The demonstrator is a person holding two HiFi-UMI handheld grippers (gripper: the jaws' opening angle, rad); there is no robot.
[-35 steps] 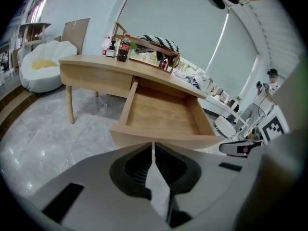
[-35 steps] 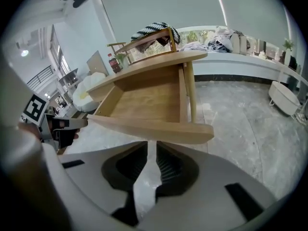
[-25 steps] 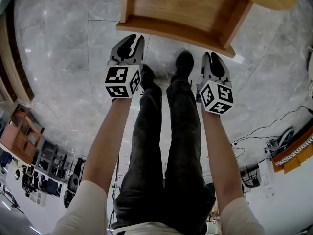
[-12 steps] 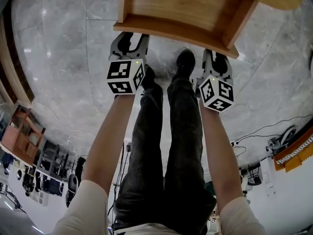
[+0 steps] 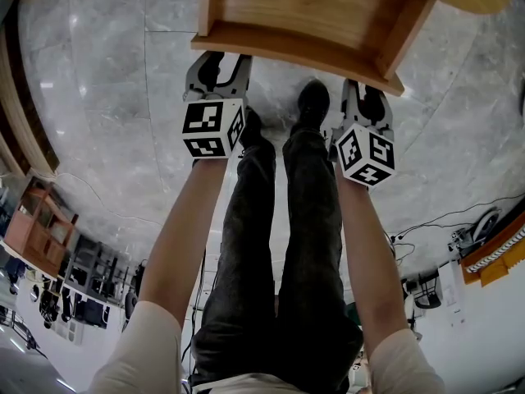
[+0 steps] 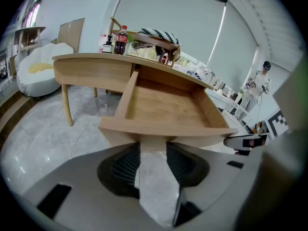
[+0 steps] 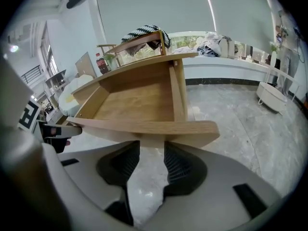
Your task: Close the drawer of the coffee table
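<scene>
No legible text, brand, number or sign.
- Dark bottle (image 6: 121, 39) on coffee table (image 6: 91, 61): red label, print too small to read.
- Left gripper (image 5: 220, 66), right gripper (image 5: 366, 97): cubes bear black-white square marker patterns; no letters, no digits.

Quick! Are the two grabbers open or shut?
Left gripper: jaws just opening, nothing gripped, tips at drawer front.
Right gripper: jaws just opening, nothing gripped.

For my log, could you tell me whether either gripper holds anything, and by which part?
Nothing is held: left gripper and right gripper, jaws just opened, sit at the drawer front, nothing between them.
</scene>
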